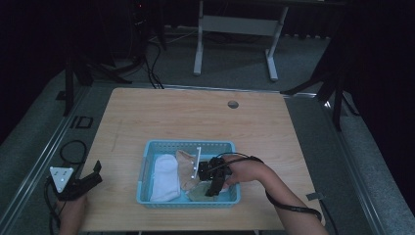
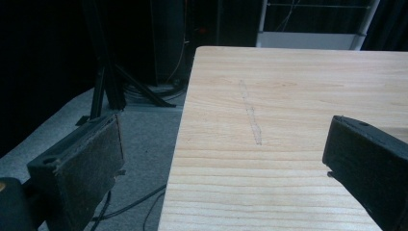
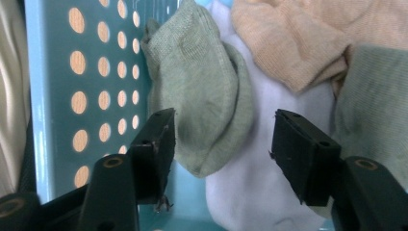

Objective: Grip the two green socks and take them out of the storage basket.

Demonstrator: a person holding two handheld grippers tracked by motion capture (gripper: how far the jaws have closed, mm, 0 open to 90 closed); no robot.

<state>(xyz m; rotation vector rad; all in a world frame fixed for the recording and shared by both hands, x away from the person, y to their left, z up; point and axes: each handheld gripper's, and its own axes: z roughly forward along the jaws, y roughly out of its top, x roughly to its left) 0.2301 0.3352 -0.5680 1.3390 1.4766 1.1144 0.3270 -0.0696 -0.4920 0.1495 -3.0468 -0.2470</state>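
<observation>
The green sock point(image 3: 207, 101) lies bunched in the blue basket point(image 3: 53, 96), its rounded end sitting between the spread jaws of the right gripper point(image 3: 221, 144), closer to the jaw beside the perforated basket wall; neither jaw presses on it. Under and beside that sock is a pale white sock point(image 3: 250, 192), and beyond the jaws a peach sock point(image 3: 288, 43). From above, the right gripper point(image 1: 214, 182) points down into the near right corner of the basket point(image 1: 147, 161), the right hand point(image 1: 244, 171) bent at the wrist over the rim, forearm angling in from the lower right. The left gripper point(image 1: 80, 185) rests low at the table's point(image 1: 195, 117) near left edge, jaws wide apart and holding nothing.
</observation>
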